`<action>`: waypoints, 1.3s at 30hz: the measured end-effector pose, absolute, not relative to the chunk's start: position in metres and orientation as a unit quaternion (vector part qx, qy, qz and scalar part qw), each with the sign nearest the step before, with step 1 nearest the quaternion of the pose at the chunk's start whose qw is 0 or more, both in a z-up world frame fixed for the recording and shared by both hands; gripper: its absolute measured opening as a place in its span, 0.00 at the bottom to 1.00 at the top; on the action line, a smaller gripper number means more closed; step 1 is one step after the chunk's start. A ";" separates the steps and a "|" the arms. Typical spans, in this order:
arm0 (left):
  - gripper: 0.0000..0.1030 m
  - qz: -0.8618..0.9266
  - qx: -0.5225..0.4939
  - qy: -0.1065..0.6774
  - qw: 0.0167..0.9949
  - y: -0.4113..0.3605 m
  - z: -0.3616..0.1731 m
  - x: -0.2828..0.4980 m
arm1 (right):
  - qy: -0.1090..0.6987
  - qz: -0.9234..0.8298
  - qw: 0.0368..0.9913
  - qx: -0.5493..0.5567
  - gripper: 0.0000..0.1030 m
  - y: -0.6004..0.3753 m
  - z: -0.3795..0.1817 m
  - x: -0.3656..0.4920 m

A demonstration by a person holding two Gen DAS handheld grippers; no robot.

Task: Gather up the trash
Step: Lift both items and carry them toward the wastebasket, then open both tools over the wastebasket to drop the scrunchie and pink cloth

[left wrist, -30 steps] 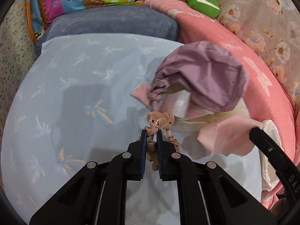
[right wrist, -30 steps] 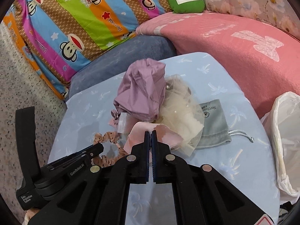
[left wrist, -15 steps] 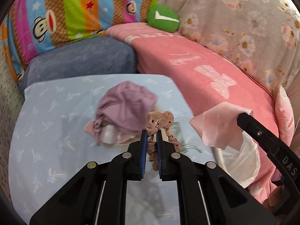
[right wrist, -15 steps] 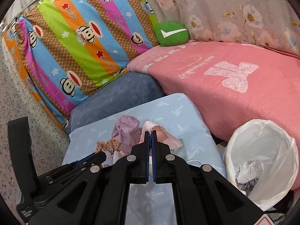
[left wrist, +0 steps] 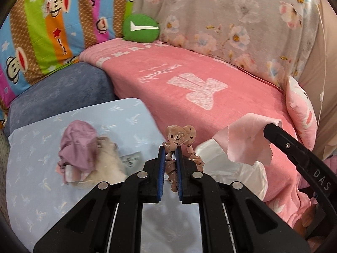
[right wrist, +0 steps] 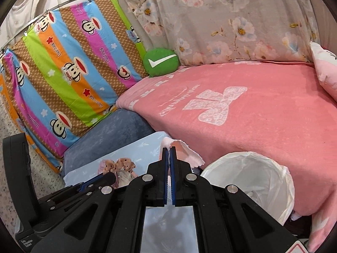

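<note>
My left gripper [left wrist: 170,148] is shut on a tan dotted scrunchie [left wrist: 180,136], which bunches above the pads and hangs down between them. My right gripper [right wrist: 169,150] is shut on a pink cloth [right wrist: 185,150] with a zigzag edge; that pink cloth [left wrist: 247,139] also hangs from the right gripper's tip at the right of the left wrist view. A bin lined with a white bag [right wrist: 252,176] stands low at the right, beside the pink blanket. The white bag [left wrist: 229,168] lies just behind the scrunchie in the left wrist view.
A light blue table cloth [left wrist: 31,179] carries a purple cloth [left wrist: 79,145], a cream tulle piece [left wrist: 107,164] and a grey pouch [left wrist: 131,160]. A pink blanket [right wrist: 263,109], a green cushion [right wrist: 161,62] and striped monkey-print bedding [right wrist: 63,73] lie beyond.
Both grippers have risen and swung right, away from the pile on the table, carrying the scrunchie and the pink cloth. The white-lined bin has come into view below them.
</note>
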State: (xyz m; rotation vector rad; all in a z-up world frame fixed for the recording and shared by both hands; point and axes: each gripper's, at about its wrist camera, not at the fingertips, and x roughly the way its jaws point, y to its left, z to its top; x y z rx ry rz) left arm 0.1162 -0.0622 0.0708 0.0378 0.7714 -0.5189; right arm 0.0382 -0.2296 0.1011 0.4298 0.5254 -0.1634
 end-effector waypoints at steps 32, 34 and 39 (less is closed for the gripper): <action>0.47 -0.302 0.091 0.393 0.863 -0.158 0.043 0.097 | 0.265 -0.156 0.917 0.255 0.22 -0.313 0.060 -0.001; 0.47 -0.299 0.091 0.394 0.864 -0.156 0.043 0.098 | 0.268 -0.155 0.916 0.254 0.23 -0.311 0.058 0.000; 0.47 -0.293 0.087 0.394 0.867 -0.149 0.044 0.100 | 0.274 -0.150 0.916 0.253 0.27 -0.304 0.056 0.002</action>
